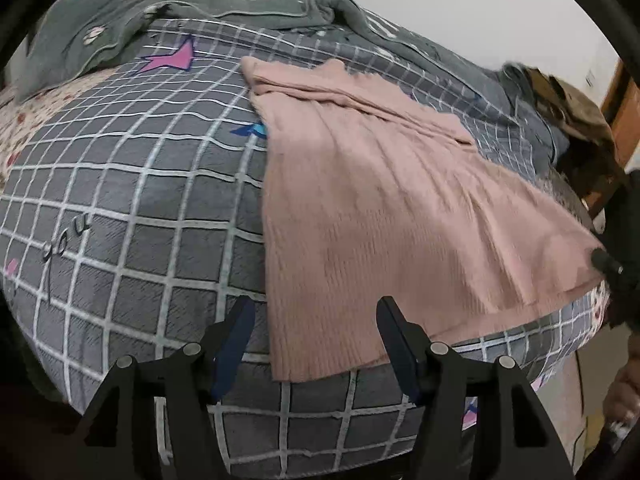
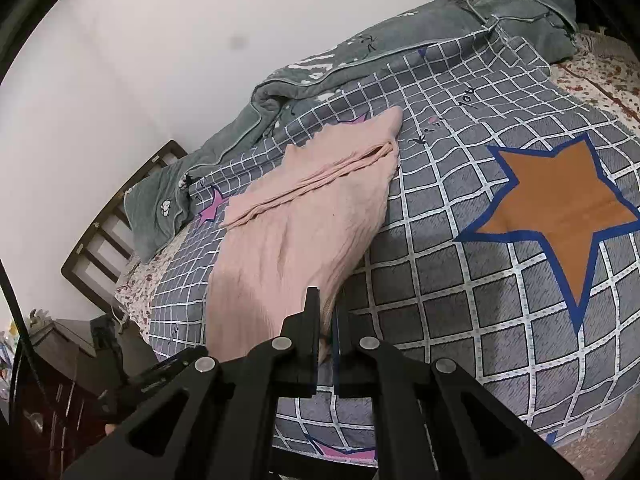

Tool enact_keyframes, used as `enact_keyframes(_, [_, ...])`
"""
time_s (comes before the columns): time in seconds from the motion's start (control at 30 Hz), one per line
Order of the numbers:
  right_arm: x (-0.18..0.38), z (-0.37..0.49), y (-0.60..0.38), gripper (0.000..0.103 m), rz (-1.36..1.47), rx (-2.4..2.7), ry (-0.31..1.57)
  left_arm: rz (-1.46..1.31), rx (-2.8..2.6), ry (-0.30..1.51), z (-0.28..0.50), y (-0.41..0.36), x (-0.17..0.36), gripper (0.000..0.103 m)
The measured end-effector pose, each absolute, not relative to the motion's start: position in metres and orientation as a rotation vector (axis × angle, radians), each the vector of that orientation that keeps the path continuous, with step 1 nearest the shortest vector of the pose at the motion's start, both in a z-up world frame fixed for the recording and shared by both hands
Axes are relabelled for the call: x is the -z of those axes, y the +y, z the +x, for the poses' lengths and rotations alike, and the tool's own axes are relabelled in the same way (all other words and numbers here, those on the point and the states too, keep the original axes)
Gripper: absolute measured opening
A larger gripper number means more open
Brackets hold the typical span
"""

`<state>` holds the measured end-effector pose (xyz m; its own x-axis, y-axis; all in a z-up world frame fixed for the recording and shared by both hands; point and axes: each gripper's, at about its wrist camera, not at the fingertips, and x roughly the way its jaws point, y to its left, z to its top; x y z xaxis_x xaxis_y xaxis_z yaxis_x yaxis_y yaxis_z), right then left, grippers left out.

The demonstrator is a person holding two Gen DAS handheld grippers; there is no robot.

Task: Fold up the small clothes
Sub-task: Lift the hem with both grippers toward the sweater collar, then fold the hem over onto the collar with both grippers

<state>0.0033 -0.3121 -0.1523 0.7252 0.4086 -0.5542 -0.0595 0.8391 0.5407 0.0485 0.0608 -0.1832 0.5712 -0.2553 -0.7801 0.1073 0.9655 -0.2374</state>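
A pink ribbed knit garment (image 1: pixel 372 216) lies spread on the grey checked bedspread (image 1: pixel 140 208). My left gripper (image 1: pixel 316 312) is open, its fingers straddling the garment's near-left hem corner just above the cloth. In the right wrist view the same pink garment (image 2: pixel 288 232) runs away from me, its far end folded over. My right gripper (image 2: pixel 327 312) is shut on the garment's near corner, with pink cloth pinched between the fingers. The right gripper's tip (image 1: pixel 606 264) also shows in the left wrist view at the garment's right corner.
A grey-green quilt (image 1: pixel 200 16) is bunched along the far side of the bed by the wall. Brown clothes (image 1: pixel 572 100) are piled at the right. A dark wooden headboard (image 2: pixel 108 232) and a bedside cabinet (image 2: pixel 60 344) stand to the left. A large orange star (image 2: pixel 560 208) marks the bedspread.
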Motion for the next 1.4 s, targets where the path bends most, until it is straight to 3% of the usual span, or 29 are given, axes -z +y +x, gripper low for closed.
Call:
enact_keyframes(0.2, [0.155,0.004,-0.31,0.005,0.521,-0.275,0.728,-0.205,0.245,0.987,0.058,0.061,0.2,0.046])
enact_keyframes(0.37, [0.152,0.004,-0.308,0.005,0.508,-0.274,0.721,-0.186,0.229,0.982,0.06,0.063,0.203,0.027])
enact_keyframes(0.53, [0.154,0.005,-0.307,0.005,0.503,-0.267,0.732,-0.246,0.225,0.989,0.062,0.074,0.205,0.023])
enact_keyframes(0.63, [0.156,0.006,-0.306,0.005,0.505,-0.265,0.737,-0.21,0.235,1.007,0.061,0.069,0.205,0.01])
enact_keyframes(1.07, [0.142,0.005,-0.312,0.005,0.507,-0.26,0.702,-0.301,0.299,0.851,0.048,0.083,0.137,0.007])
enact_keyframes(1.4, [0.09,0.033,-0.316,0.005,0.522,-0.302,0.622,-0.343,0.251,0.734,0.083,0.09,0.072,0.007])
